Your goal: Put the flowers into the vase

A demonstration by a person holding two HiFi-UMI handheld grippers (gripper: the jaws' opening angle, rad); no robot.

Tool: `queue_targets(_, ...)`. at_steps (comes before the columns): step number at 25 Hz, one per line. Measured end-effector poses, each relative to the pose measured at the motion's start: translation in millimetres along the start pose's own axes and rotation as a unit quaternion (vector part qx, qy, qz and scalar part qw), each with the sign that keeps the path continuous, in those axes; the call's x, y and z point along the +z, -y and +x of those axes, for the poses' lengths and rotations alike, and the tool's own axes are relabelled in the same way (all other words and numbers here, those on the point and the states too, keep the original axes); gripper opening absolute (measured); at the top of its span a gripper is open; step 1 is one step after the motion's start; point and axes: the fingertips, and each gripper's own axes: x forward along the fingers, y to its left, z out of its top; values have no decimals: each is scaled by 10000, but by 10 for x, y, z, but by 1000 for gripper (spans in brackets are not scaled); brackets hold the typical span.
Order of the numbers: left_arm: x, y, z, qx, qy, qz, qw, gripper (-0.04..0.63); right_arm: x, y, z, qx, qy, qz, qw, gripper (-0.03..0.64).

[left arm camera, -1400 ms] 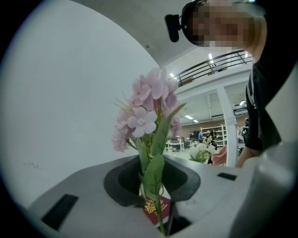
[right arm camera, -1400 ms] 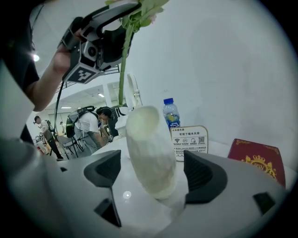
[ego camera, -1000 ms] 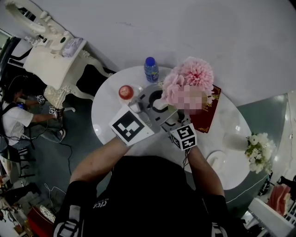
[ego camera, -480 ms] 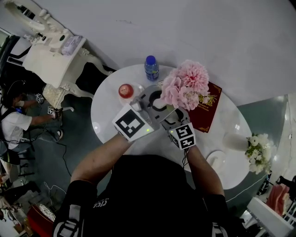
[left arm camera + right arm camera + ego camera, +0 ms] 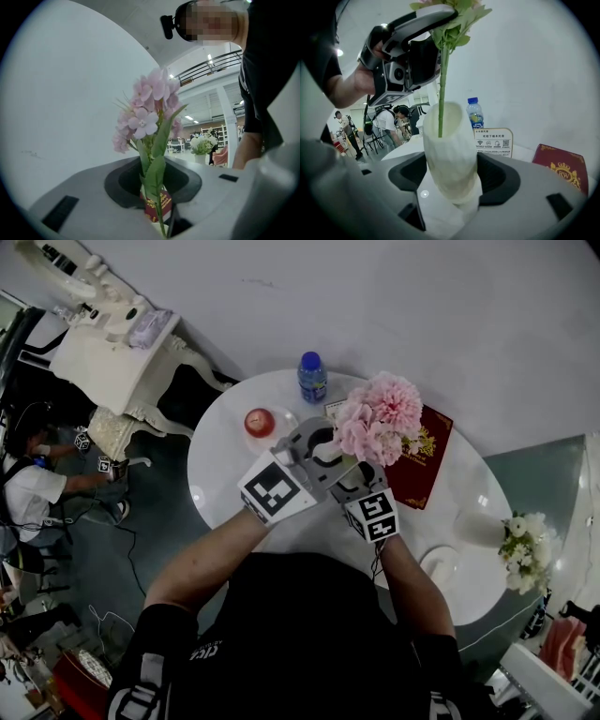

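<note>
A bunch of pink flowers (image 5: 380, 418) on a green stem (image 5: 442, 75) hangs over the round white table (image 5: 216, 465). My left gripper (image 5: 319, 442) is shut on the stem, which runs up between its jaws in the left gripper view (image 5: 161, 220). The stem's lower end reaches into the mouth of a white ribbed vase (image 5: 450, 154). My right gripper (image 5: 452, 180) has that vase between its jaws, which are closing, and the pads touch its sides. In the head view the right gripper (image 5: 352, 479) sits just below the left one, and the vase is mostly hidden there.
Behind the vase stand a blue-capped bottle (image 5: 311, 377), a red-lidded jar (image 5: 259, 421), a small sign card (image 5: 493, 140) and a dark red book (image 5: 424, 457). A second vase of white flowers (image 5: 520, 540) is at the table's right edge. An ornate white side table (image 5: 112, 352) stands far left.
My left gripper has come down a little with the flowers, bringing the stem lower at the vase. The right gripper has stayed in place around the vase.
</note>
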Motion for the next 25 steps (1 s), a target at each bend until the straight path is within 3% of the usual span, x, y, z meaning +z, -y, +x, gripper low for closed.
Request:
queue_targets(5, -186, -25, -5, 71, -32, 45, 10000, 87, -4, -13, -2, 18, -11, -13, 10000, 351)
queue_targets(25, -841, 62, -62, -19, -918, -10, 9958, 89, 7, -13, -3, -14, -13, -9, 10000, 350)
